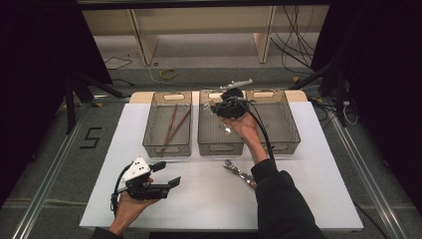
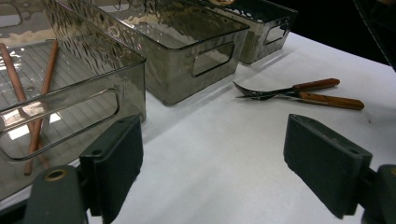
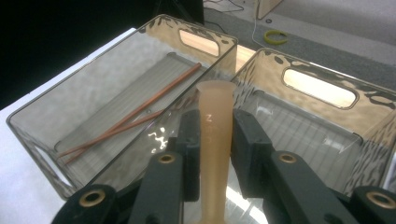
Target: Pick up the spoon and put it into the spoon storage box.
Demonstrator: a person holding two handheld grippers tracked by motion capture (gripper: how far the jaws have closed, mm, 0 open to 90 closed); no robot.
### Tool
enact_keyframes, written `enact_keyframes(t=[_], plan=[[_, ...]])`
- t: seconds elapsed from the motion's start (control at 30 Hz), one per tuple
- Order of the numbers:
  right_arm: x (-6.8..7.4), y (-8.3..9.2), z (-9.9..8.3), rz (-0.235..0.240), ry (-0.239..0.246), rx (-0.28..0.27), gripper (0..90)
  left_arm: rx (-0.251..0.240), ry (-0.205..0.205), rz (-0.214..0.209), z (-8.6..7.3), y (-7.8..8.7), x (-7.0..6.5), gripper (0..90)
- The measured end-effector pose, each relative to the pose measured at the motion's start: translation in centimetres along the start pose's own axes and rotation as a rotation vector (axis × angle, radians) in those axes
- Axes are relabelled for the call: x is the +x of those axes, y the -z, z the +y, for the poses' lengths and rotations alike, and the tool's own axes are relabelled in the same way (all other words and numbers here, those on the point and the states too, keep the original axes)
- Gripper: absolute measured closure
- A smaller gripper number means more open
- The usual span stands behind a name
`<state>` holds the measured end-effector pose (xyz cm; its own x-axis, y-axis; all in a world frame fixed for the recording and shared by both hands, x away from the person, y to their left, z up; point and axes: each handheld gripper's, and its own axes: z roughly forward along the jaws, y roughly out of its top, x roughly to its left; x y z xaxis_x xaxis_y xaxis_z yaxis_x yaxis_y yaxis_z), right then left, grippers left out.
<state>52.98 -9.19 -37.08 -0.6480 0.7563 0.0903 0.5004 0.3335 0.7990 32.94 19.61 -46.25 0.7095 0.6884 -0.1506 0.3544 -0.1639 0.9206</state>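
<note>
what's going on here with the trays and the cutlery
A person is sorting utensils into three clear bins at a white table. The right gripper is shut on a tan handle, probably a utensil's, held above the middle bin. The left bin already holds two brown chopsticks. The left gripper hovers open over the table, holding nothing. Two wooden-handled forks lie on the table in front of the bins, not yet sorted.

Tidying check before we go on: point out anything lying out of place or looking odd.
Two forks with wooden handles lie loose and crossed on the white table, in front of the bins rather than in one. The chopsticks sit in the left bin. The right gripper holds a tan handle over the middle bin. Nothing is spilled.
</note>
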Motion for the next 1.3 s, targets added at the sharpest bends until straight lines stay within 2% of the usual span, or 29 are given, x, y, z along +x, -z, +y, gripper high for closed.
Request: enact_keyframes(t=[0.27,0.73,0.8,0.87,0.9,1.1,1.3], plan=[[-0.4,-1.3,-0.5,-0.028,-0.001,0.034,74.6,0.007,-0.003,-0.003,0.0,0.0,0.0,19.3],[-0.6,-2.4,-0.7,-0.042,-0.021,0.042,73.8,0.01,0.0,-0.003,0.0,-0.1,0.0,19.4],[-0.7,-2.5,-0.7,-0.04,-0.04,0.038,72.4,0.009,0.005,-0.004,0.0,0.0,-0.1,19.4],[-0.9,-2.5,-0.6,-0.029,-0.062,0.026,62.8,0.01,0.0,-0.004,0.0,0.0,0.0,19.4],[-0.9,-2.4,-0.6,-0.02,-0.07,0.022,61.2,0.009,0.002,-0.004,0.0,0.0,0.0,19.4],[-0.6,-1.0,-0.2,-0.003,-0.049,-0.004,51.9,0.008,0.002,-0.005,0.0,0.0,0.0,19.4],[-0.3,1.5,-0.6,0.051,0.016,0.006,46.1,0.01,0.003,-0.004,-0.1,0.0,0.0,19.3]])
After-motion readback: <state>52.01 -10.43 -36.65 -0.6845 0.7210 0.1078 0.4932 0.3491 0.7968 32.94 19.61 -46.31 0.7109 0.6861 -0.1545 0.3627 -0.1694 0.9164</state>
